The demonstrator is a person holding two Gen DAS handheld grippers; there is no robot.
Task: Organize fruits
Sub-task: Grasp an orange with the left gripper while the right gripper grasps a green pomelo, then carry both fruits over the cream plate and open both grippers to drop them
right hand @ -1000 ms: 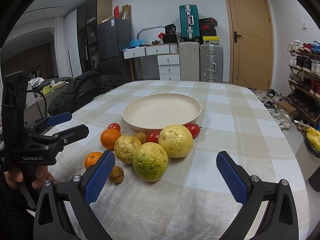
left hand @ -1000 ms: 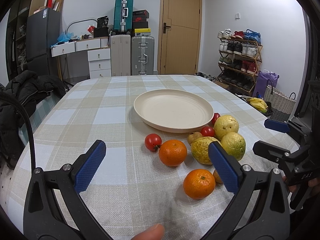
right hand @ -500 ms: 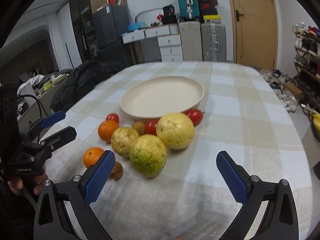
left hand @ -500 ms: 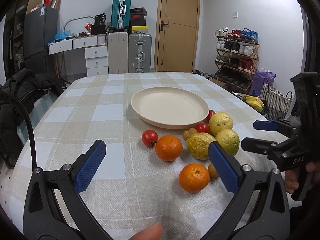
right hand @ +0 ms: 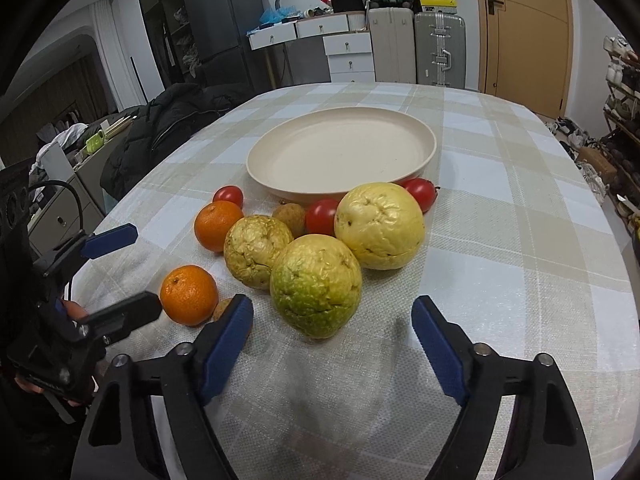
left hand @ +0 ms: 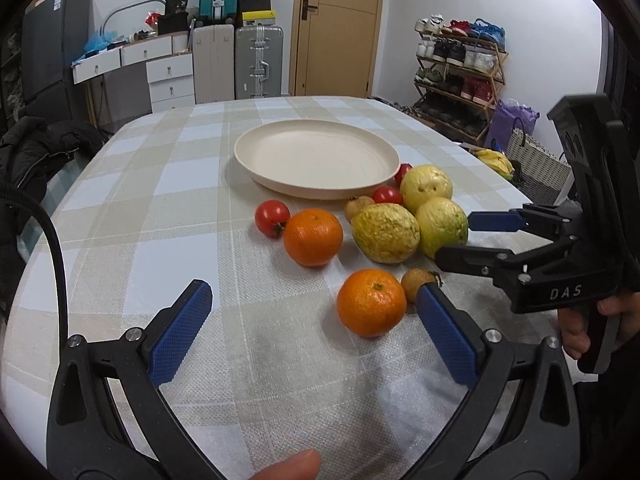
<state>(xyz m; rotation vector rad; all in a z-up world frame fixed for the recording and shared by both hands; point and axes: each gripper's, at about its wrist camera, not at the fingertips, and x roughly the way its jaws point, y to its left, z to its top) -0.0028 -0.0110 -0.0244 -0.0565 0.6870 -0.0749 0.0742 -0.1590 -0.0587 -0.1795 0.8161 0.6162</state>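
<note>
An empty cream plate [left hand: 316,160] [right hand: 344,152] sits mid-table. In front of it lie two oranges [left hand: 370,302] [left hand: 313,237], three yellow-green guavas [right hand: 316,285] [right hand: 258,250] [right hand: 379,226], three red tomatoes [left hand: 272,217] and two small brown fruits [left hand: 416,283]. My left gripper [left hand: 314,300] is open, just before the near orange [right hand: 188,294]. My right gripper [right hand: 332,312] is open, its fingers either side of the greenest guava [left hand: 442,226], not touching.
The table has a checked cloth [left hand: 168,208]. A black jacket [right hand: 176,120] lies off its left edge. Suitcases [left hand: 258,62], drawers and a door stand behind; a shoe rack [left hand: 460,64] and a basket [left hand: 536,168] stand to the right.
Both grippers have moved forward and lower toward the fruit pile. The right gripper has come up to the greenest guava. Both stay open.
</note>
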